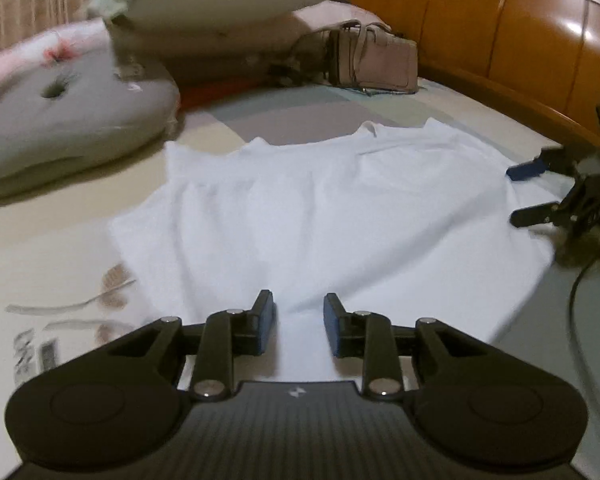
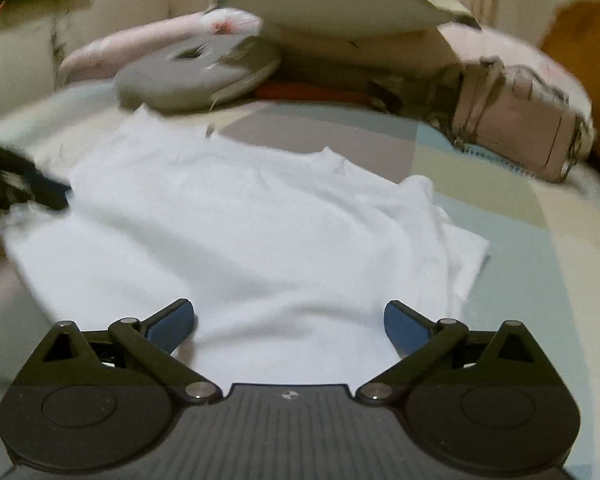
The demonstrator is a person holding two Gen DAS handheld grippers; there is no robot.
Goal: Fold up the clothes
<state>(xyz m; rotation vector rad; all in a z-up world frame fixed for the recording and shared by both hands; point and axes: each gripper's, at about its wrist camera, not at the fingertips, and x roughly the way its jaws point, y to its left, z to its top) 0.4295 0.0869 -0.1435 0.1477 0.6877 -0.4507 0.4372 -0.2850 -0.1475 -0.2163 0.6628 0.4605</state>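
Observation:
A white T-shirt [image 1: 308, 216] lies spread on the bed, collar toward the pillows; it also shows in the right wrist view [image 2: 236, 236], with one sleeve folded at its right side. My left gripper [image 1: 299, 322] is open with a narrow gap, just above the shirt's near hem, nothing between its blue pads. My right gripper [image 2: 289, 322] is wide open over the shirt's near edge and empty. It shows at the shirt's right edge in the left wrist view [image 1: 540, 192]. The left gripper appears blurred at the shirt's left edge in the right wrist view [image 2: 24, 188].
A grey cushion [image 1: 68, 120], stacked pillows [image 1: 220, 4] and a pink-grey handbag [image 1: 376, 60] sit at the head of the bed. A wooden headboard [image 1: 520, 28] runs along the right. The patchwork sheet [image 2: 520, 240] surrounds the shirt. A black cable [image 1: 576, 320] hangs by the right gripper.

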